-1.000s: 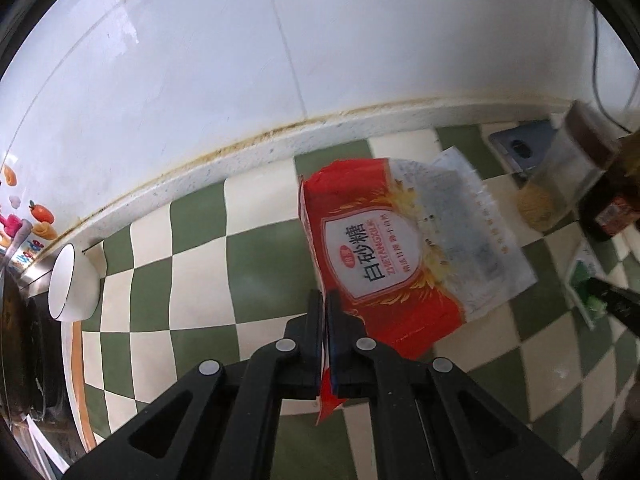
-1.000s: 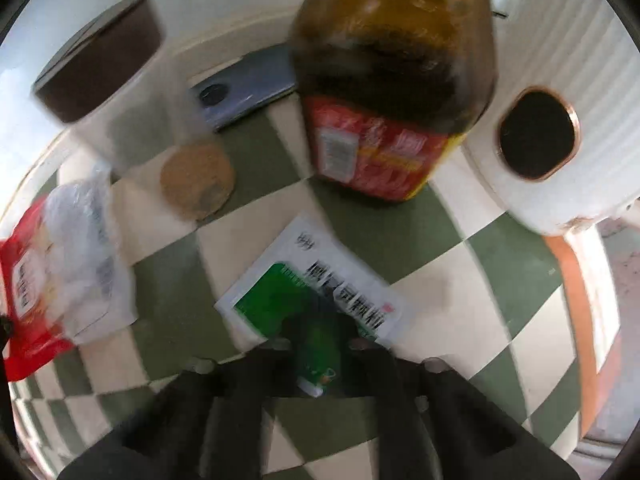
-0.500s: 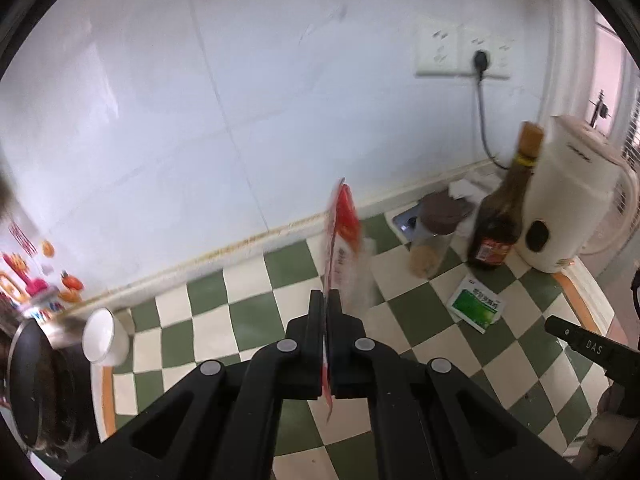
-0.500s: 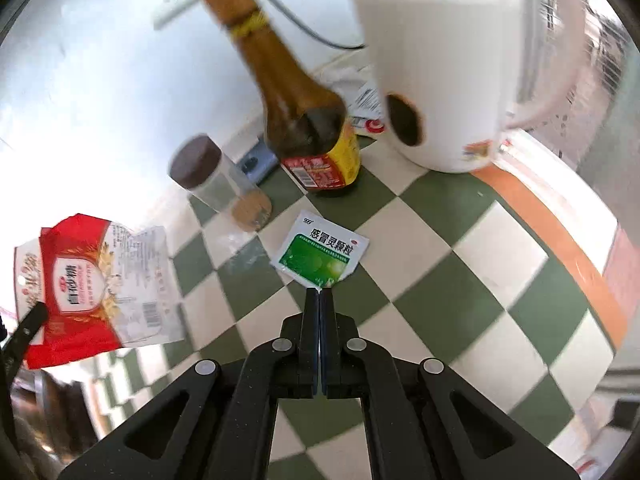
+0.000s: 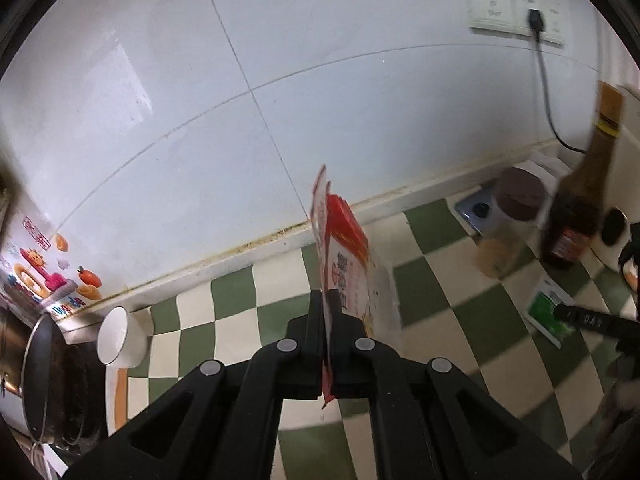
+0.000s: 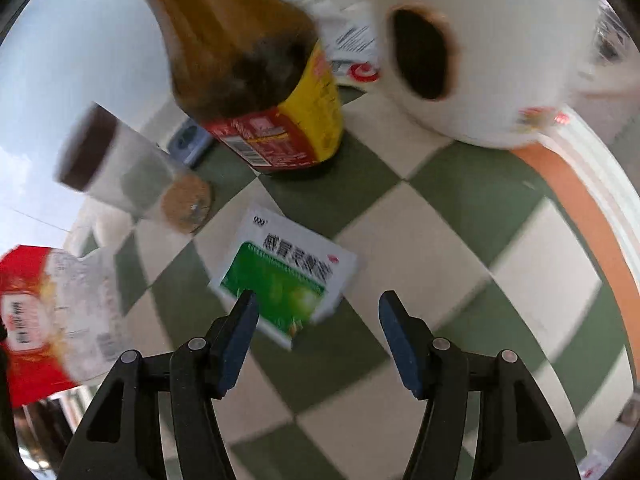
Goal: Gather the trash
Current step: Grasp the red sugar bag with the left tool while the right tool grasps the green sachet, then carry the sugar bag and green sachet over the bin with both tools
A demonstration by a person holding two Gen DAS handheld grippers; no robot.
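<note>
Two wrappers: my left gripper (image 5: 325, 312) pinches the red sugar bag (image 5: 348, 256); my right gripper (image 6: 316, 320), jaws just opened and empty, should straddle the green sachet (image 6: 284, 272)'s near edge, seemingly lying flat.

green-and-cream checkered counter (image 6: 460, 208), green sachet (image 6: 286, 276) lying flat, brown sauce bottle (image 6: 256, 80), brown-lidded jar (image 5: 508, 228), white kettle (image 6: 492, 48), white cup (image 5: 120, 338)

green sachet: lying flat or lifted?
Flat. The green sachet lies on the checkered counter, untouched, ahead of the open right gripper.
</note>
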